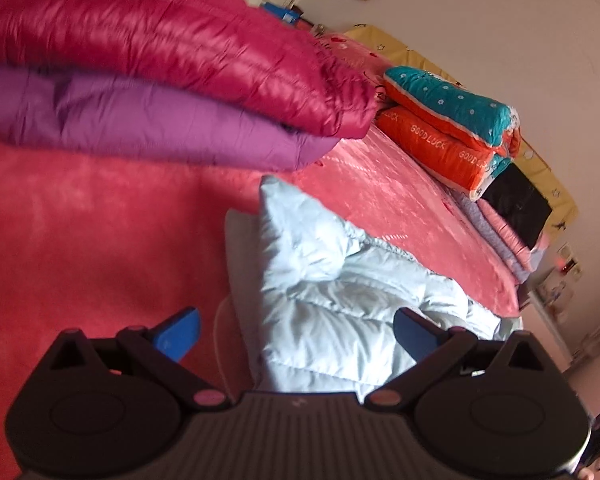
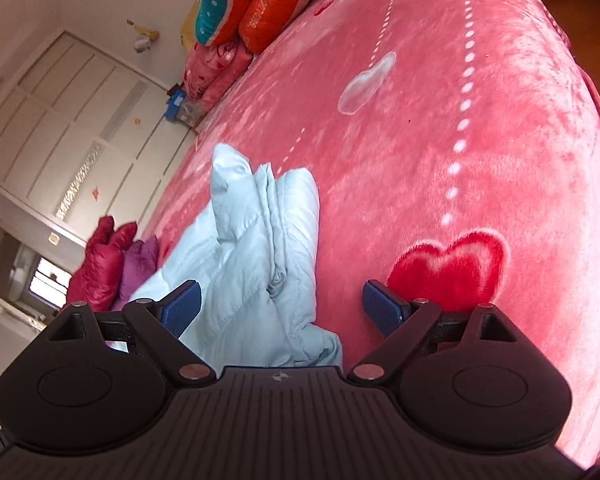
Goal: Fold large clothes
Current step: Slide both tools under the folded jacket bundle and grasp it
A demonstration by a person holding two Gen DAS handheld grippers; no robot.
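Note:
A pale blue padded jacket (image 1: pixel 332 296) lies bunched on the pink bed blanket (image 1: pixel 80 240). My left gripper (image 1: pixel 296 336) is open just above it, blue pads (image 1: pixel 178 338) spread either side. In the right wrist view the same jacket (image 2: pixel 256 248) lies crumpled on the blanket (image 2: pixel 460 120), and my right gripper (image 2: pixel 282 306) is open over its near end. Neither holds anything.
A folded magenta jacket (image 1: pixel 160 40) lies on a folded purple one (image 1: pixel 140 120) at the left. Teal and orange quilts (image 1: pixel 452 128) are stacked by the wall, with a black item (image 1: pixel 516 204) beside them. A white wardrobe (image 2: pixel 60 120) stands beyond the bed.

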